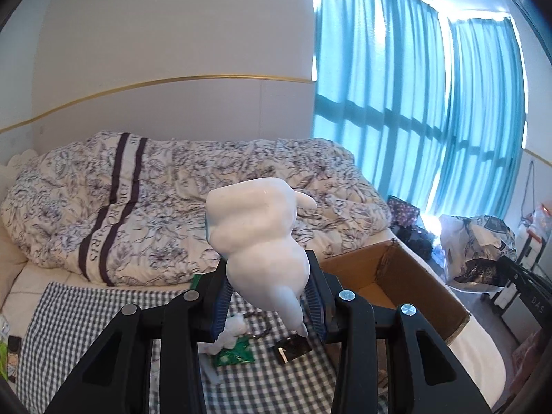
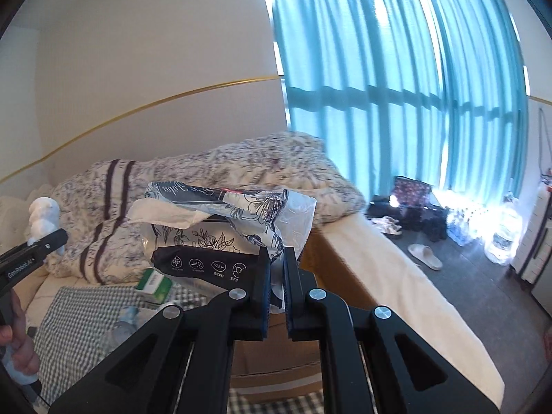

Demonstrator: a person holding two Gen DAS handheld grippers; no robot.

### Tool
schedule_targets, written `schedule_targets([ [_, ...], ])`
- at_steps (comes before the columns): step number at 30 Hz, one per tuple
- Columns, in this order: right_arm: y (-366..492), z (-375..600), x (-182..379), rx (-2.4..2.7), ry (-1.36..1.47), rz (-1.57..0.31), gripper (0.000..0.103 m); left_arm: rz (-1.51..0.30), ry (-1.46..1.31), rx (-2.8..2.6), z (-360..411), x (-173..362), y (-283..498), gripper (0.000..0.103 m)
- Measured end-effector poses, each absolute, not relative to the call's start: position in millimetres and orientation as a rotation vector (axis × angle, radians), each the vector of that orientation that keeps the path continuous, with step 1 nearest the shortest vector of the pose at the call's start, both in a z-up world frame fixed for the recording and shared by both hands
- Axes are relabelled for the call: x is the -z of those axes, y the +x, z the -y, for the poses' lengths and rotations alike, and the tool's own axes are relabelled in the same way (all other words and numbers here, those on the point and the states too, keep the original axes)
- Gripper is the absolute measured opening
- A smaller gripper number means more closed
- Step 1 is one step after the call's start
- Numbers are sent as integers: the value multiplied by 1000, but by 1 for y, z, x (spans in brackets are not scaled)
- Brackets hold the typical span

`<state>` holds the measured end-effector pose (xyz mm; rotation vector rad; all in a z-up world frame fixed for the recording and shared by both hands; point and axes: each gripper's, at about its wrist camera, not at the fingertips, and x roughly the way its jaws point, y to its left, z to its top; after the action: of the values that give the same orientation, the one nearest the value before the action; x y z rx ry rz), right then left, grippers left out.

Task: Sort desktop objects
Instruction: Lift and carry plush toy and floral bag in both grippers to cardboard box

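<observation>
My left gripper (image 1: 267, 305) is shut on a white lumpy figurine (image 1: 257, 231), held up in the air above the checked cloth (image 1: 82, 314). To its right stands an open cardboard box (image 1: 407, 293). My right gripper (image 2: 276, 279) is shut on the plastic edge of a tissue pack (image 2: 220, 231) with a black and floral wrapper, a white tissue sticking out at its top. The pack hangs above the cardboard box (image 2: 276, 355). In the right wrist view the figurine (image 2: 41, 217) and the left gripper's finger (image 2: 34, 252) show at the far left, with a hand (image 2: 15, 341) below.
On the checked cloth lie a green packet (image 1: 234, 353), a small dark object (image 1: 291, 350) and a green-white box (image 2: 153, 284). A rumpled floral duvet (image 1: 165, 200) covers the bed behind. Bags (image 1: 479, 245) and a slipper (image 2: 426, 255) sit on the floor by the teal curtains (image 1: 414, 103).
</observation>
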<state>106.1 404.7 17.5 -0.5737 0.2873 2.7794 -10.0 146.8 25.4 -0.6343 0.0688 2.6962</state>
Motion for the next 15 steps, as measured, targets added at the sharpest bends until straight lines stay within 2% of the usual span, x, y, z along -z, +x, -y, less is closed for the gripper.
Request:
schedule_targets([
  [15,95,-435,-1,-2669,-653,-267,6,-110,-672,-2556,-203,-10,-34,39],
])
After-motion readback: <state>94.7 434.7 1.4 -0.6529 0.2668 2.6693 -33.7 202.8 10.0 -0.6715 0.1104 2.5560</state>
